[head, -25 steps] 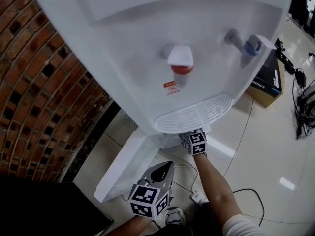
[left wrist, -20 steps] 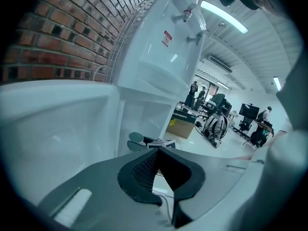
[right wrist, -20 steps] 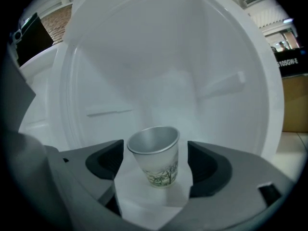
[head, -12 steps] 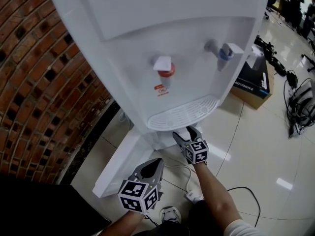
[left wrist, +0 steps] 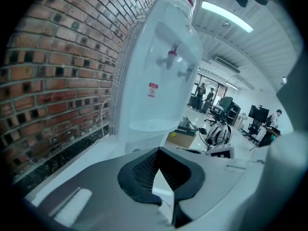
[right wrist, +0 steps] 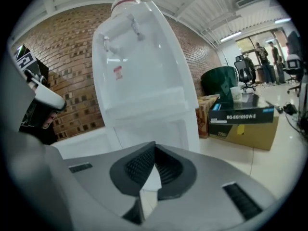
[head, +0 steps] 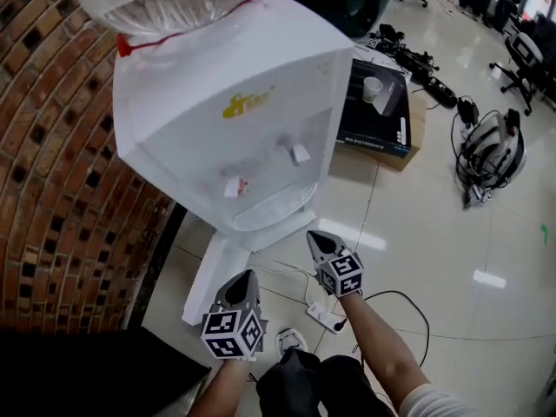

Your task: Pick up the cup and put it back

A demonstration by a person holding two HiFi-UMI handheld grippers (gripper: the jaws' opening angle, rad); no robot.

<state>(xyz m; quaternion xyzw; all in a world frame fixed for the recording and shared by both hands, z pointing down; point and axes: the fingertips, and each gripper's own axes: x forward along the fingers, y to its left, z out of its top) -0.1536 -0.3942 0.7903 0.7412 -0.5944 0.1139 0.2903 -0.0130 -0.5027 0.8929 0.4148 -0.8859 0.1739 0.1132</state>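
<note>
The dispenser point(head: 234, 137) stands against the brick wall point(head: 52, 172). A second ago it filled the head view. Now it shows whole, bottle and all, so the person has straightened up and drawn back from it. To its right a box point(head: 375, 115) sits on the floor.

Both grippers were low by the dispenser's base under the tray point(head: 271, 207). Now they are raised and clear of it. The left gripper point(head: 244, 276) has its jaws together with nothing between them. The right gripper point(head: 315, 240) has just closed its jaws, also on nothing.

The cup point(head: 373, 88) stands upright on top of the box, well apart from both grippers. Neither tool carries it, and it looks settled. This is most likely either the end of the put-back or a pause before a fresh reach, for which the jaws would need to open.
</note>
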